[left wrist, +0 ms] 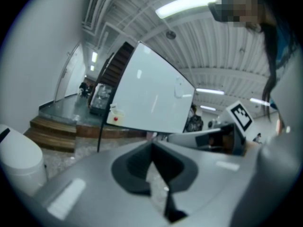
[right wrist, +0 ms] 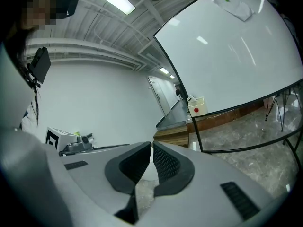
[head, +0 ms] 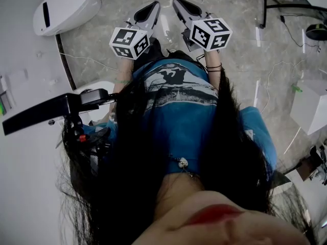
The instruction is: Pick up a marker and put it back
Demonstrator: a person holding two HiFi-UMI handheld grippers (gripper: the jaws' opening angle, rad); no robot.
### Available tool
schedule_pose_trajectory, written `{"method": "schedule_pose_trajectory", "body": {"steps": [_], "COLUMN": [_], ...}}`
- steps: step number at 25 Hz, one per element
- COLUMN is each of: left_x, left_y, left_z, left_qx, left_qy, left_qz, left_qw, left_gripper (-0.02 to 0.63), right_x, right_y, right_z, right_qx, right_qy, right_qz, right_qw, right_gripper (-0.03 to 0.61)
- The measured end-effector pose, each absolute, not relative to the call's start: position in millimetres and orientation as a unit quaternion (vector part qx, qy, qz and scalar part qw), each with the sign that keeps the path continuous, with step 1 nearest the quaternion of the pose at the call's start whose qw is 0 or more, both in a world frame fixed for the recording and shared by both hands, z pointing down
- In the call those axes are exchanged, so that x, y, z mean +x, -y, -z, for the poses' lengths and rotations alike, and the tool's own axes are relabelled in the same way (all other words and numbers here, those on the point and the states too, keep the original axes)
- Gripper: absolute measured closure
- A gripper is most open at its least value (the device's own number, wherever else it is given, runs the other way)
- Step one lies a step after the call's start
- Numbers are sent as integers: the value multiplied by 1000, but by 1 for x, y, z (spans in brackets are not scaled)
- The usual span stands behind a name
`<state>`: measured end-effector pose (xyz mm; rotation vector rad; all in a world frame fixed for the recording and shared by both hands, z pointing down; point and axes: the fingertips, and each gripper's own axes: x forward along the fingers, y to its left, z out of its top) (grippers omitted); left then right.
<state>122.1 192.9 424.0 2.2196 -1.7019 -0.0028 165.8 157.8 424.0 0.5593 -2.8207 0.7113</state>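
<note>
No marker shows in any view. In the head view both grippers are held out in front of the person's chest, side by side over the stone floor. The left gripper (head: 155, 5) and the right gripper (head: 176, 1) point away, each with its marker cube towards the body. My left gripper (left wrist: 152, 143) has its pads together with nothing between them. My right gripper (right wrist: 151, 144) is likewise shut and empty. A whiteboard (left wrist: 151, 98) stands ahead, with a small white box bearing a red dot (left wrist: 115, 116) at its lower edge. The whiteboard (right wrist: 227, 56) and the box (right wrist: 197, 107) also show in the right gripper view.
A white rounded unit (head: 66, 6) sits on the floor at the upper left. A black arm-like bar (head: 51, 108) juts out at the left of the person. The whiteboard's black stand legs (head: 264, 6) cross the floor at the upper right. Wooden steps (left wrist: 52, 131) lie beyond the board.
</note>
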Motion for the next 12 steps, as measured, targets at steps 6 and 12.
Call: {"method": "schedule_pose_trajectory", "body": {"steps": [6,12], "left_x": [124,126], "left_y": [-192,-186], "left_z": [-422,-425], "left_qx": [784,793], "left_qy": [597,585], "left_qz": [0,-2], "left_qw": [172,172], "left_gripper": [623,623], "right_x": [167,166], "right_y": [-158,-152], "right_z": [-422,-423], "right_qx": [189,201], "right_qy": [948,946], "right_qz": [-240,-238], "right_qw": [91,87], "right_gripper": [552,552]}}
